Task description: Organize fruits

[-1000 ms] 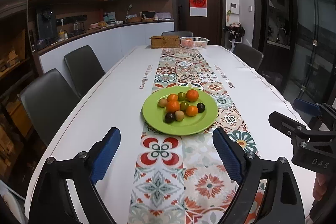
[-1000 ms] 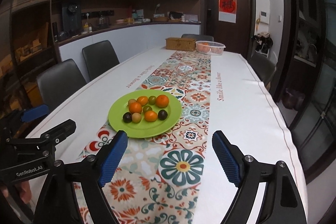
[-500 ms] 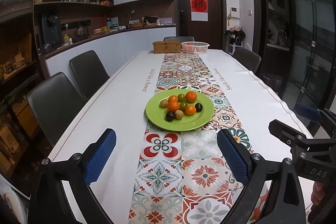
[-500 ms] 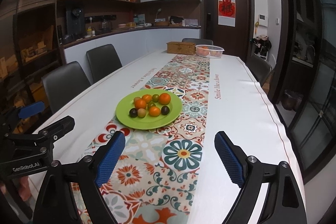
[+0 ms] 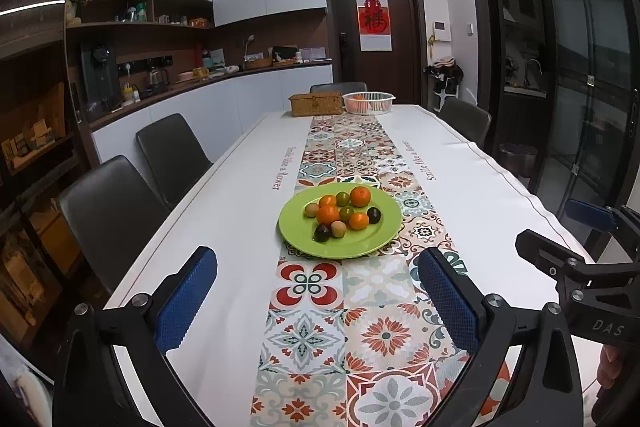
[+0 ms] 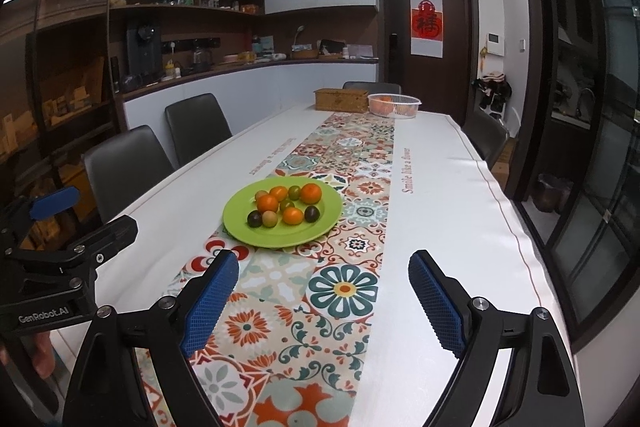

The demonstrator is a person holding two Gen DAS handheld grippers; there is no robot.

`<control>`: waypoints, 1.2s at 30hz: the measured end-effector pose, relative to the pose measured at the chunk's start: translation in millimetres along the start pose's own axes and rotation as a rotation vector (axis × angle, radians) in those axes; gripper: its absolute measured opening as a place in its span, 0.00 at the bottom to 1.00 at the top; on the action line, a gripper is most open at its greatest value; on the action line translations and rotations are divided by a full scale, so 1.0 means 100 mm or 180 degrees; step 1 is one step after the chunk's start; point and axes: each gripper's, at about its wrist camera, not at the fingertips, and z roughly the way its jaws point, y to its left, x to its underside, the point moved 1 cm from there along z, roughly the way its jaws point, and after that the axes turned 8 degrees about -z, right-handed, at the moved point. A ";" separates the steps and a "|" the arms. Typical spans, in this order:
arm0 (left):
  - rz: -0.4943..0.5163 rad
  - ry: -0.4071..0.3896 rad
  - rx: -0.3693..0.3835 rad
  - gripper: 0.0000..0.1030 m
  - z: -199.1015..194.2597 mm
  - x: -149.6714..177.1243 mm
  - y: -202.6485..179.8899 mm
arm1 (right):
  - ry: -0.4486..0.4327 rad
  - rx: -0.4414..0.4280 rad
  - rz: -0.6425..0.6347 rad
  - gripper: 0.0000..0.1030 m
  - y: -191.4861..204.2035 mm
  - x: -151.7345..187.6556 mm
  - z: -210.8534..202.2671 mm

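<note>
A green plate (image 5: 360,245) (image 6: 280,237) sits mid-table on a patterned runner (image 5: 304,331). It holds several small fruits: oranges (image 5: 360,195) (image 6: 311,193), green ones (image 5: 343,198), dark plums (image 5: 322,232) and tan ones. My left gripper (image 5: 316,255) hovers over the runner short of the plate, jaws opening, nothing between the blue pads (image 5: 186,301). My right gripper (image 6: 323,257) is open and empty, also short of the plate. Each gripper shows at the edge of the other's view: the right (image 5: 580,239), the left (image 6: 68,219).
At the table's far end stand a wicker box (image 5: 316,104) (image 6: 341,100) and a white basket (image 5: 368,103) (image 6: 394,105) with orange fruit. Dark chairs (image 5: 108,211) (image 5: 172,151) line the left side, another chair (image 5: 464,119) the right. The white tablecloth (image 5: 240,211) flanks the runner.
Both grippers have drawn back from the plate and risen slightly, so the plate looks smaller and farther. The left jaws have spread wider.
</note>
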 end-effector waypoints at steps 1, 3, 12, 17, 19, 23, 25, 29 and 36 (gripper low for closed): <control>0.0000 -0.0001 0.0009 1.00 -0.01 0.00 0.00 | -0.0005 0.0003 0.0002 0.85 0.00 0.00 -0.01; 0.0009 -0.0018 0.0009 1.00 -0.03 0.00 -0.02 | -0.0018 0.0016 0.0010 0.85 -0.01 0.01 -0.03; 0.0029 -0.0042 0.0019 1.00 -0.09 -0.01 -0.05 | -0.0046 0.0056 0.0038 0.85 -0.05 0.02 -0.08; 0.0035 -0.0036 0.0055 1.00 -0.10 -0.03 -0.07 | -0.0062 0.0061 0.0040 0.85 -0.06 0.02 -0.11; 0.0033 -0.0026 0.0057 1.00 -0.10 -0.03 -0.07 | -0.0062 0.0058 0.0041 0.85 -0.07 0.02 -0.11; 0.0060 -0.0039 -0.0018 1.00 -0.10 -0.01 -0.08 | -0.0061 0.0073 0.0034 0.85 -0.07 0.02 -0.13; 0.0050 -0.0029 -0.0013 1.00 -0.10 -0.01 -0.07 | -0.0059 0.0084 0.0026 0.85 -0.08 0.03 -0.13; 0.0020 -0.0020 -0.0012 1.00 -0.10 -0.01 -0.05 | -0.0045 0.0070 0.0035 0.85 -0.10 0.02 -0.15; -0.0004 0.0010 0.0010 1.00 -0.09 0.00 -0.04 | -0.0024 0.0063 0.0014 0.85 -0.07 0.02 -0.12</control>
